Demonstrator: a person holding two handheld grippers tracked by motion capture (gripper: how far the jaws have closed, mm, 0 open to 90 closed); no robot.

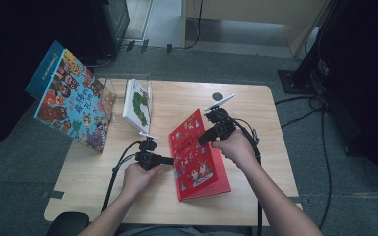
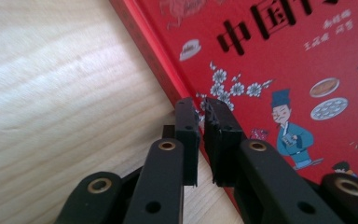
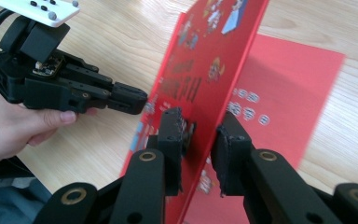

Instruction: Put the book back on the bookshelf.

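Left gripper (image 1: 170,160) held low and level, jaws nearly closed; right gripper (image 1: 200,141) raised, angled down-left, jaws standing slightly apart; both forearms entering from below.

The right gripper (image 3: 198,140) is seen from behind its two black jaws, which rise from the bottom edge. The raised front cover (image 3: 214,60) of a red book is taken edge-on between the jaws; one pad lies against its illustrated outer face, the other stands at its plain inner side, though contact there cannot be confirmed. The red endpaper (image 3: 293,88), printed with small white marks, is laid flat on the wooden table (image 3: 107,42). At left, the left gripper (image 3: 142,99) is held in a hand (image 3: 14,123), its jaw tips brought to the cover's outer face near the spine side. A white marker plate (image 3: 37,9) is carried on top of it.
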